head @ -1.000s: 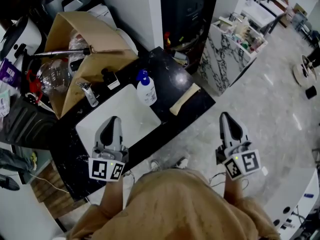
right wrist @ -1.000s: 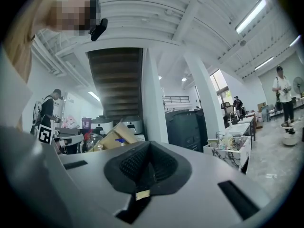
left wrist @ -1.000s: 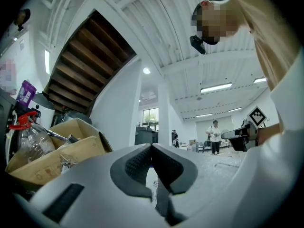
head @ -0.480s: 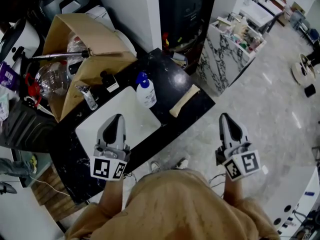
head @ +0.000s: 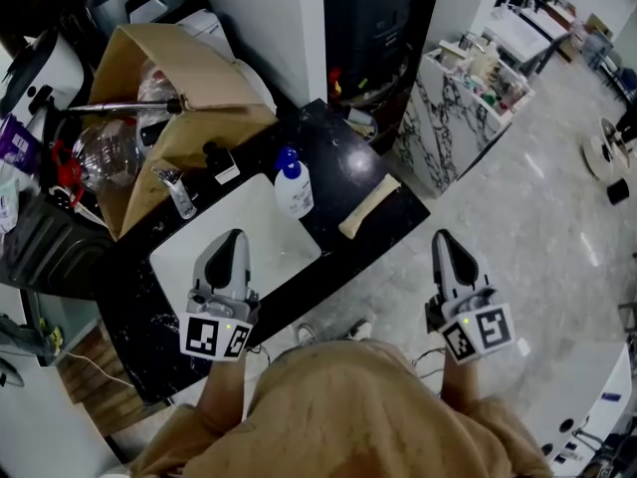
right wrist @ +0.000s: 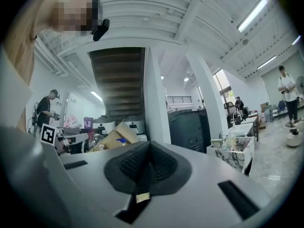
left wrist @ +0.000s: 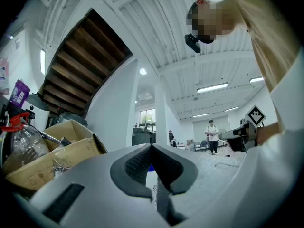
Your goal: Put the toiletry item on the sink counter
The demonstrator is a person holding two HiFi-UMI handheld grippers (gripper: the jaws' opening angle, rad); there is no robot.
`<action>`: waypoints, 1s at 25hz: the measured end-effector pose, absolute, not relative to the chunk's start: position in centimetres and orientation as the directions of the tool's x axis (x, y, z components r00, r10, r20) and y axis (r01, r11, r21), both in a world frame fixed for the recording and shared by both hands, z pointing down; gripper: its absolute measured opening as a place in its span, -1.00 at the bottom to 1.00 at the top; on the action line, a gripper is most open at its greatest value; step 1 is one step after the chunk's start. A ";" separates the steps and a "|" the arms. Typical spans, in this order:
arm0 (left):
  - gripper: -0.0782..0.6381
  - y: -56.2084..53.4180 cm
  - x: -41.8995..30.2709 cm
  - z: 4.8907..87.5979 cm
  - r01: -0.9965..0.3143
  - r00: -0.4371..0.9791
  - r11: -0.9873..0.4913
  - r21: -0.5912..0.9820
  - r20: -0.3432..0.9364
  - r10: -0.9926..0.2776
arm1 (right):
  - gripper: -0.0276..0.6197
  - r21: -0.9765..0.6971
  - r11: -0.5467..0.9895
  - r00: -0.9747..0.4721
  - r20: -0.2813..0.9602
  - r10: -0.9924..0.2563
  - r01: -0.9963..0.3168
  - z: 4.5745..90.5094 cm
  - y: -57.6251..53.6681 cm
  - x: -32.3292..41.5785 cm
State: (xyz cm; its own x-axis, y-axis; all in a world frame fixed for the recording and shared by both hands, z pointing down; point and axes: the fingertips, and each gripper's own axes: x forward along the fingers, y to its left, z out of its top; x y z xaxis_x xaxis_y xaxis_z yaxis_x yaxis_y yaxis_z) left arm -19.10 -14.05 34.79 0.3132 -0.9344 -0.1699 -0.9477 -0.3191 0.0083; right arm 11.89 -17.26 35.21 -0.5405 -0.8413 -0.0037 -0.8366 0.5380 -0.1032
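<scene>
A white bottle with a blue cap [head: 293, 186] stands upright on the black sink counter [head: 343, 162], at the far right corner of the white basin [head: 214, 242]. A cream, stick-shaped item [head: 368, 205] lies on the counter to its right. My left gripper [head: 234, 238] hovers over the basin's near side, shut and empty, short of the bottle. In the left gripper view the bottle [left wrist: 152, 194] shows just behind the closed left gripper [left wrist: 152, 148]. My right gripper [head: 441, 238] is off the counter over the floor; its pads meet with nothing in the right gripper [right wrist: 148, 146].
A faucet [head: 177, 189] stands at the basin's far left. An open cardboard box [head: 169, 103] with clutter sits behind the counter. A marble-patterned cabinet [head: 453, 98] is at the right, with grey floor [head: 537, 217] between it and me.
</scene>
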 end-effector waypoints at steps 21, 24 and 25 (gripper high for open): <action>-0.77 -15.0 -17.8 34.5 -0.958 0.281 -0.286 0.002 -0.174 -0.944 | -0.91 -0.065 0.588 -0.589 0.008 -0.808 -0.807 35.6 -18.7 12.2; -0.77 -15.0 -17.6 34.3 -0.959 0.277 -0.282 0.003 -0.177 -0.944 | -0.91 -0.066 0.589 -0.591 0.009 -0.807 -0.805 35.5 -19.0 12.4; -0.77 -15.0 -17.5 34.3 -0.960 0.276 -0.281 0.003 -0.177 -0.945 | -0.91 -0.067 0.591 -0.592 0.008 -0.806 -0.804 35.5 -19.0 12.4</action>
